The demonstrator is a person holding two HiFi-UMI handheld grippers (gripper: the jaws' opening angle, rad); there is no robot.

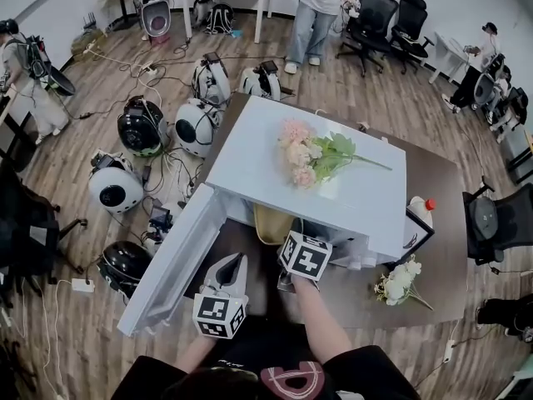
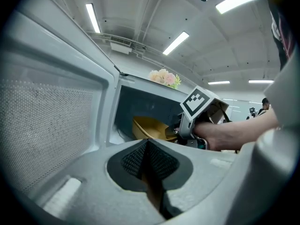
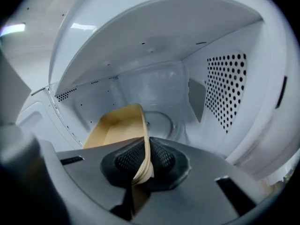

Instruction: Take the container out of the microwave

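Note:
A white microwave (image 1: 350, 198) stands on a dark table with its door (image 1: 171, 265) swung open to the left. A tan, shallow container (image 1: 271, 223) sits tilted at the oven's mouth. My right gripper (image 3: 143, 161) is shut on the container's (image 3: 117, 128) near rim, whose thin wall is pinched between the pads, and its marker cube (image 1: 305, 255) shows in front of the opening. My left gripper (image 1: 233, 265) hangs beside the open door, shut with nothing in it. From the left gripper (image 2: 147, 156) I see the container (image 2: 147, 128) and the right gripper's cube (image 2: 201, 104).
The glass turntable (image 3: 161, 121) lies behind the container in the cavity. Pink artificial flowers (image 1: 312, 158) lie on the microwave's top. White flowers (image 1: 400, 280) and a red-capped bottle (image 1: 422, 211) are on the table at the right. Several round devices (image 1: 141, 127) and cables crowd the floor to the left.

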